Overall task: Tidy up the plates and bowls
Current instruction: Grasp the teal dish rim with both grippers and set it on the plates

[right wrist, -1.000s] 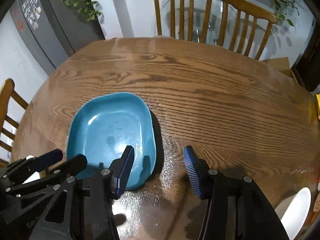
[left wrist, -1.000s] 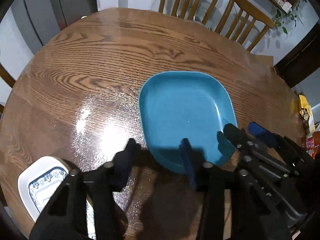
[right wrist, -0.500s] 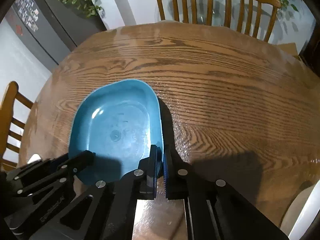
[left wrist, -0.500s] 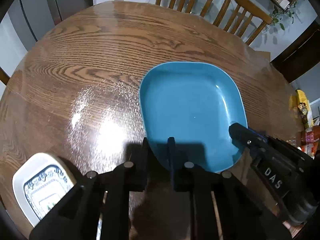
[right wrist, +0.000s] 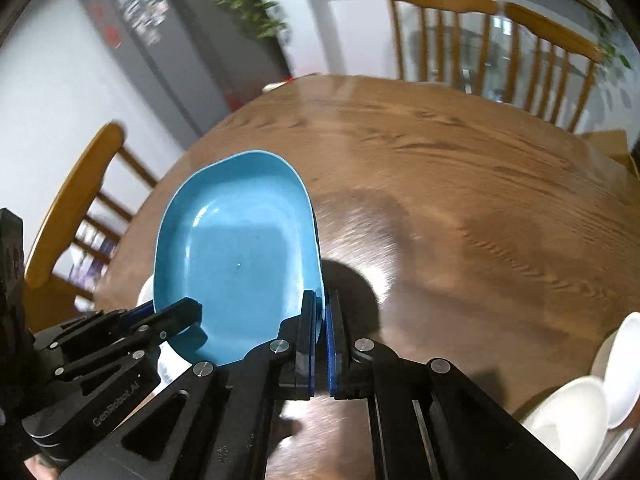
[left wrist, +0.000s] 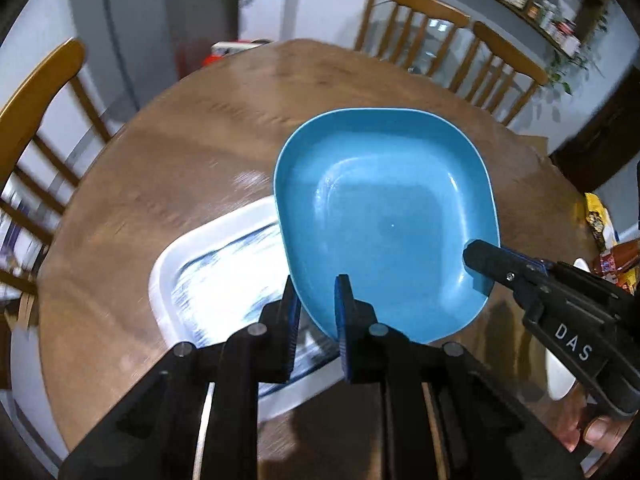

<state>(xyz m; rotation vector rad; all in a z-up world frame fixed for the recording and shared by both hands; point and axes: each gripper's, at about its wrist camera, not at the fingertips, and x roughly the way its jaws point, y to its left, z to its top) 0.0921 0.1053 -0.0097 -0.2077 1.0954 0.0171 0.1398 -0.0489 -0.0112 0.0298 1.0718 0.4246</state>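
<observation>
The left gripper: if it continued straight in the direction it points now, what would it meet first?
Probably the white rectangular plate with blue pattern on the wooden table, under the blue square plate that the left gripper holds by its rim; depth is unclear.

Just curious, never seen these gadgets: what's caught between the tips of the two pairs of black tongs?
The blue square plastic plate. The left tongs pinch its near rim in the left wrist view; the right tongs clamp its right-hand edge in the right wrist view.
</observation>
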